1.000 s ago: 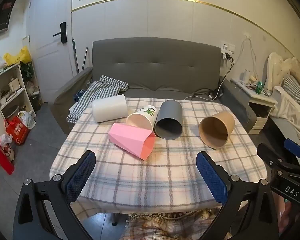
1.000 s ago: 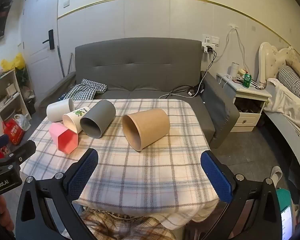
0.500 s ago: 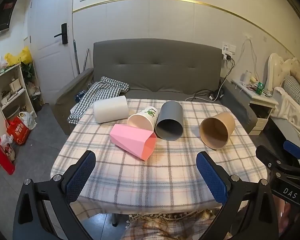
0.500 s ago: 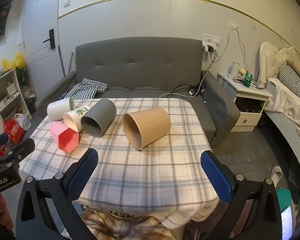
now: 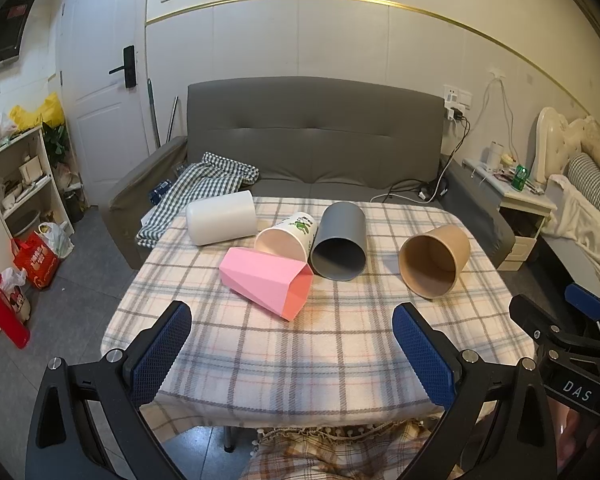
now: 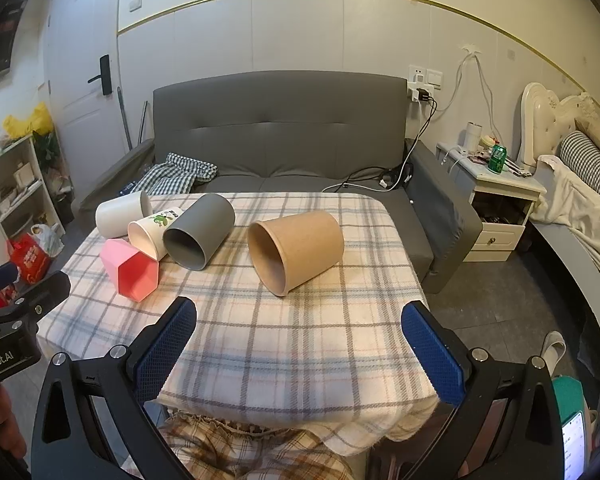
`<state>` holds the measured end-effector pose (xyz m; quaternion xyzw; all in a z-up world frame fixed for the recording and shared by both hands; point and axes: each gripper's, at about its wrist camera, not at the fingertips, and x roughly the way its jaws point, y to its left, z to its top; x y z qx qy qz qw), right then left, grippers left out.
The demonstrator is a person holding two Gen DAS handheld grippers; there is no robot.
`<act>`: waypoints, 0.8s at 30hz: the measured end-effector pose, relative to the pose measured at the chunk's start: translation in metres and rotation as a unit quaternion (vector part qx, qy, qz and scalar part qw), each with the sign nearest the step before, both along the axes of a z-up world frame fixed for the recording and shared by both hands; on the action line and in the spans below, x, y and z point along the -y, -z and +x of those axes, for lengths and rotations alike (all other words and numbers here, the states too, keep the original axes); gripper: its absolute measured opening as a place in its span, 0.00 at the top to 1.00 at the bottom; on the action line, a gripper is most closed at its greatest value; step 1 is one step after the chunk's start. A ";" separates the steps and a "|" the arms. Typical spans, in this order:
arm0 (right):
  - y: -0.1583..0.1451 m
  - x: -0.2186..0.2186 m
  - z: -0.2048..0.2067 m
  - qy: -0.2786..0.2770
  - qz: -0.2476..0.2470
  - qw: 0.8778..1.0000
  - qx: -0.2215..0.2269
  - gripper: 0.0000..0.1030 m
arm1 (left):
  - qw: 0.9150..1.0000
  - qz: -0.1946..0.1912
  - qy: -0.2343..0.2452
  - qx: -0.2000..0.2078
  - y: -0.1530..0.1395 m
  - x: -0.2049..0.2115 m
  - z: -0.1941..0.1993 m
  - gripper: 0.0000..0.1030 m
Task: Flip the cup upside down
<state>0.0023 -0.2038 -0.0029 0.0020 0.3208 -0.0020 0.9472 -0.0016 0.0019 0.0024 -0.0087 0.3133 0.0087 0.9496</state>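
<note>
We found the brown cup (image 6: 296,250) on its side, mouth facing near-left, directly ahead of our right claw (image 6: 298,350); both claws stood open, the left claw (image 5: 292,350) farther off.

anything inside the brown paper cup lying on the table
Nothing visible inside the brown paper cup: the left wrist view looks into its open mouth and shows bare inner wall and bottom. In the right wrist view its mouth faces left, hiding most of the inside.

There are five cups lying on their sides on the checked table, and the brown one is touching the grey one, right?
Not quite. The brown cup lies apart from the grey cup, with bare tablecloth between them, as the right wrist view shows. The five cups do lie on their sides.
</note>
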 end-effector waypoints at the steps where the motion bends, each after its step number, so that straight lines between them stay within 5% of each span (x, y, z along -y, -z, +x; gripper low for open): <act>1: 0.000 0.000 0.000 -0.001 0.000 1.000 0.000 0.00 | 1.000 -0.001 0.000 0.000 0.000 0.000 0.000 0.00; 24: 0.004 -0.004 -0.001 -0.002 0.000 1.000 -0.003 0.00 | 1.000 -0.002 -0.003 -0.005 0.000 0.003 0.001 0.00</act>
